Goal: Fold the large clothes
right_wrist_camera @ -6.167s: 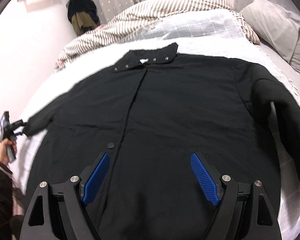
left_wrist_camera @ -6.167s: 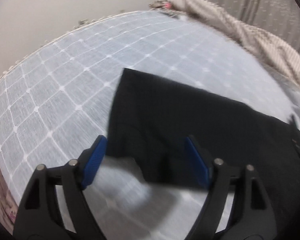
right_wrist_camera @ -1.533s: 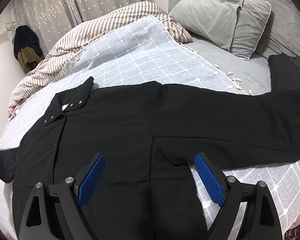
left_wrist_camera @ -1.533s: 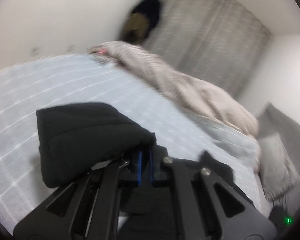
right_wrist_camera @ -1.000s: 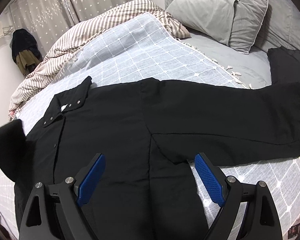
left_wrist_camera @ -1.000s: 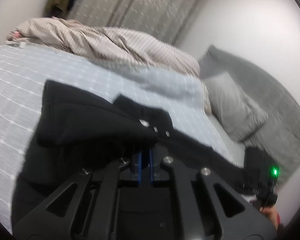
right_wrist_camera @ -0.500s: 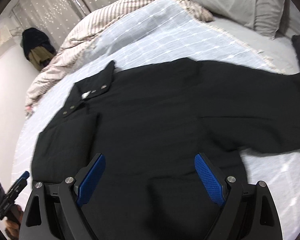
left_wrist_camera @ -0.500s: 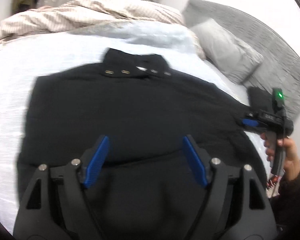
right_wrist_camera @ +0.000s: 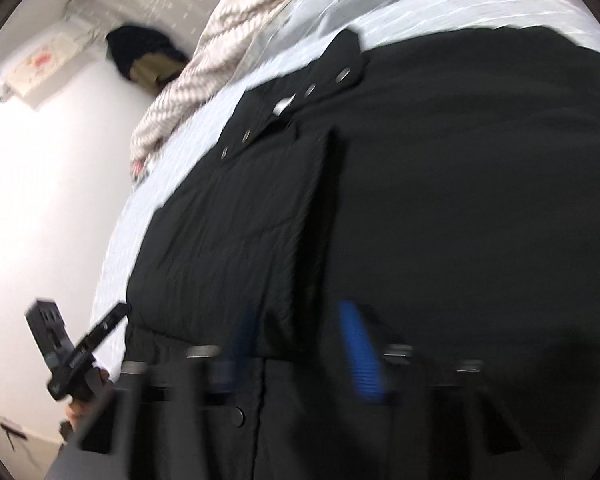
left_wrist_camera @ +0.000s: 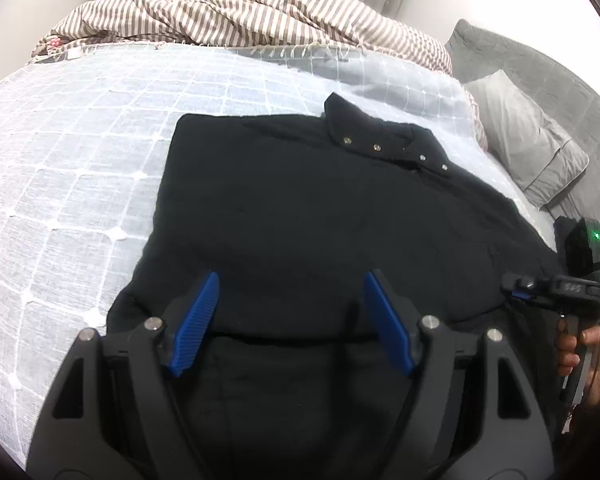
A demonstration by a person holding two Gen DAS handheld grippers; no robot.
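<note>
A black jacket [left_wrist_camera: 460,240] lies front up on the bed, its snap collar [left_wrist_camera: 380,140] at the far end. One sleeve [left_wrist_camera: 260,200] is folded flat across the chest. My left gripper [left_wrist_camera: 292,316] hovers open just above the sleeve's near edge, nothing between its blue pads. At the jacket's right edge my right gripper [left_wrist_camera: 512,286] is held by a hand [left_wrist_camera: 568,356]. The right wrist view is blurred: the right gripper [right_wrist_camera: 300,344] is low over the jacket [right_wrist_camera: 460,200] beside the folded sleeve [right_wrist_camera: 240,232]. Its jaws are closing, still apart, with black fabric between them. The left gripper [right_wrist_camera: 116,314] shows at lower left.
A pale checked bedspread [left_wrist_camera: 60,160] covers the bed. A striped duvet [left_wrist_camera: 240,12] is bunched along the far side and a grey pillow [left_wrist_camera: 532,140] lies at the right. Dark clothes [right_wrist_camera: 144,56] hang by the curtain, near a white wall.
The left gripper opened and let go of the sleeve, which now lies across the jacket's front. The right gripper swung lower over the jacket and its pads have drawn closer together.
</note>
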